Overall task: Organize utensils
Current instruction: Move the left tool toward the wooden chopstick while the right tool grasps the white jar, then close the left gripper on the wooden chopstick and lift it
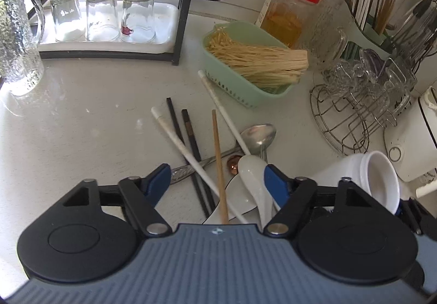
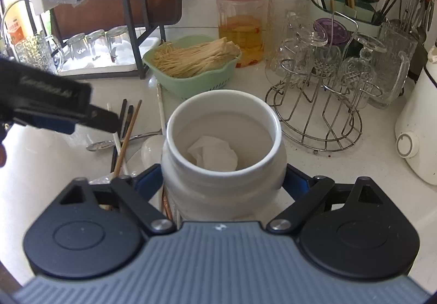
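A loose pile of utensils lies on the white counter: a wooden chopstick [image 1: 218, 161], two white chopsticks [image 1: 174, 134], black chopsticks [image 1: 188, 134], a metal spoon [image 1: 259, 134] and a white ceramic spoon [image 1: 254, 175] resting on a plate [image 1: 237, 194]. My left gripper [image 1: 217, 182] hangs just above this pile, open, with the chopsticks between its blue fingers [image 1: 157, 181]. My right gripper [image 2: 222, 183] is shut on a white ceramic jar [image 2: 224, 118], upright, with a crumpled paper wad [image 2: 213, 153] inside. The jar [image 1: 377, 178] sits right of the pile.
A green basket [image 1: 226, 79] of dry noodles stands behind the pile, beside a red-lidded jar [image 1: 295, 3]. A wire rack [image 1: 349, 118] of glasses and a utensil holder [image 1: 366, 28] fill the back right. A tray [image 1: 164, 38] of glasses and a glass pitcher [image 1: 16, 38] stand left.
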Available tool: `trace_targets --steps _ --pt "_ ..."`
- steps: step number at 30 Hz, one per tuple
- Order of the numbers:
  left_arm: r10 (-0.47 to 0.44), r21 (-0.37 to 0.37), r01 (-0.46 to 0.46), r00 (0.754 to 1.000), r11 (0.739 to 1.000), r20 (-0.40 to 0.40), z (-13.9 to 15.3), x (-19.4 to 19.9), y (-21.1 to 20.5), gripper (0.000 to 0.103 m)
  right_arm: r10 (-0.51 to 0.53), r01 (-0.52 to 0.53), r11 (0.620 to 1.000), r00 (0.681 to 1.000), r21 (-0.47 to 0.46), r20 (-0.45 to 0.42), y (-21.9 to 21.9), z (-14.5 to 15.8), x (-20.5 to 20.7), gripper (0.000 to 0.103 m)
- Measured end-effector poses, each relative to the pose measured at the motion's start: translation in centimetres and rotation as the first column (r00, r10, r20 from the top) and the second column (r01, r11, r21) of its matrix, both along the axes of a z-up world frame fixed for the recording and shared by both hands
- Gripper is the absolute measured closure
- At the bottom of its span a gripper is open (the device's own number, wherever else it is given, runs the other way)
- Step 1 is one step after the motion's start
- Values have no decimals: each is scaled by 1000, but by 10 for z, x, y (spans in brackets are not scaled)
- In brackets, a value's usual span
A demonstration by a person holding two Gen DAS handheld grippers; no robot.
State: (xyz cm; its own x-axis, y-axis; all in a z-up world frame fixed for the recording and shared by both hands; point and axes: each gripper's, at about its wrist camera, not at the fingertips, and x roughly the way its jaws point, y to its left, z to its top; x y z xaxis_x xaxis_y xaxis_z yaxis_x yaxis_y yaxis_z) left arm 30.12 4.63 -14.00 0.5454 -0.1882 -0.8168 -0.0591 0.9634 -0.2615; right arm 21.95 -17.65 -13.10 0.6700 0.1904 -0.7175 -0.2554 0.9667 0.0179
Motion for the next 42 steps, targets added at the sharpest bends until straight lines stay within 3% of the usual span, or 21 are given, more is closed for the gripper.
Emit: trace_targets --steps 7,25,42 --pt "11 -22 -11 1000 1000 -11 -14 17 -4 48 46 -46 999 998 -2 -36 -5 4 -1 12" --pt "39 5 -39 999 999 -3 -23 45 -6 56 131 -133 991 988 -14 -84 -8 7 0 12" --pt "63 8 -63 997 998 -34 -47 61 -13 79 142 -143 990 986 -14 -87 -9 7 1 12"
